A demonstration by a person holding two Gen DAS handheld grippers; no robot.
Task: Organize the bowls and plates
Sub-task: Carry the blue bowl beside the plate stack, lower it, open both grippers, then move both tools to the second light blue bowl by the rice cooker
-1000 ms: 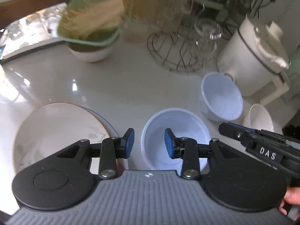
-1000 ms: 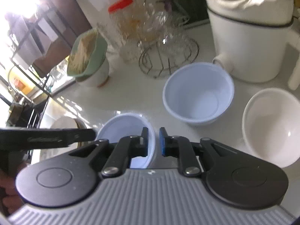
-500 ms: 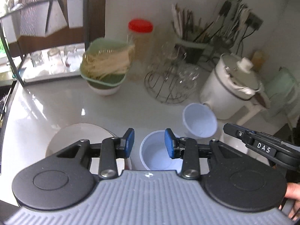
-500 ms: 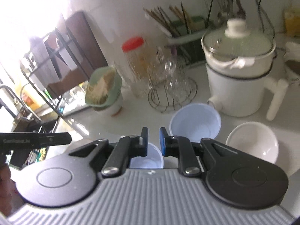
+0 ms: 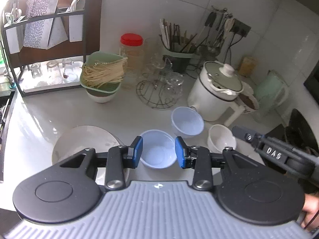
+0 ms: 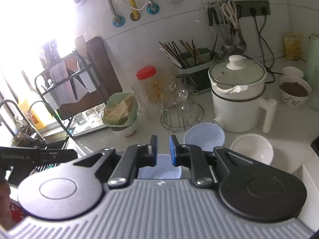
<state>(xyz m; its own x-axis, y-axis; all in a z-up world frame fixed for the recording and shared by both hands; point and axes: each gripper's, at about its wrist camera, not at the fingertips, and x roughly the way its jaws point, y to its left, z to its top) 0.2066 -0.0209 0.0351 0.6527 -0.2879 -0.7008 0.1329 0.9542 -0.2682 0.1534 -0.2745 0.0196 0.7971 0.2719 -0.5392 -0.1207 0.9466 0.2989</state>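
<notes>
On the white counter a pale blue bowl (image 5: 158, 149) sits near the front, with a second pale blue bowl (image 5: 187, 121) behind it to the right and a small white bowl (image 5: 221, 139) further right. A white plate (image 5: 83, 141) lies to the left. My left gripper (image 5: 159, 152) hangs open and empty above the near blue bowl. My right gripper (image 6: 161, 149) is open by a narrow gap and empty, high above the same bowl (image 6: 159, 172); the second blue bowl (image 6: 204, 136) and the white bowl (image 6: 252, 147) lie to its right.
A white electric pot (image 5: 217, 91) stands behind the bowls. A wire rack with glasses (image 5: 159, 91), a green strainer of noodles on a bowl (image 5: 102, 77), a red-lidded jar (image 5: 131, 53), a utensil holder (image 5: 179, 45) and a dish rack (image 5: 43, 39) line the back.
Both grippers have risen and pulled back from the counter, so the bowls and plate look smaller and more of the wall shows. Neither gripper's jaw gap changed visibly.
</notes>
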